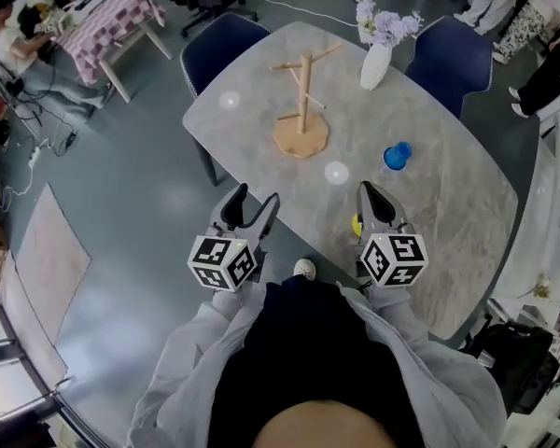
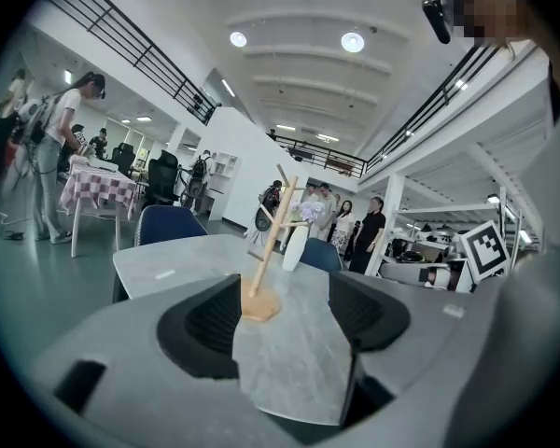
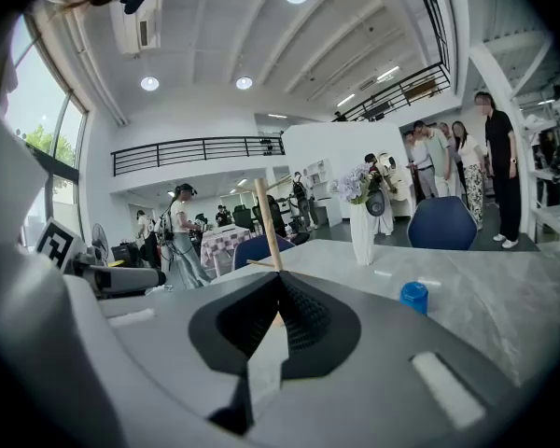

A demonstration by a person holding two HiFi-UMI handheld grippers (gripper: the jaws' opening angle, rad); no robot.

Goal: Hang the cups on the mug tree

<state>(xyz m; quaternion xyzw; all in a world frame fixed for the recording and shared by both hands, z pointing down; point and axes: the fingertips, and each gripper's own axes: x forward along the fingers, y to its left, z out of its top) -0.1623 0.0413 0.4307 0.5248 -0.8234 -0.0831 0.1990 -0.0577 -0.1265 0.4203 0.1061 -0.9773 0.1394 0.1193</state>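
The wooden mug tree stands bare on the grey marble table, toward its far left; it also shows ahead in the left gripper view and the right gripper view. A blue cup sits to its right, apart from both grippers. A small yellow thing lies at the table's near edge, mostly hidden by my right gripper. That gripper is shut with nothing in it. My left gripper hangs open and empty just off the near edge.
A white vase with pale flowers stands at the far side of the table. Two blue chairs are pushed in behind it. Several people stand beyond the table, and a checked-cloth table is at the far left.
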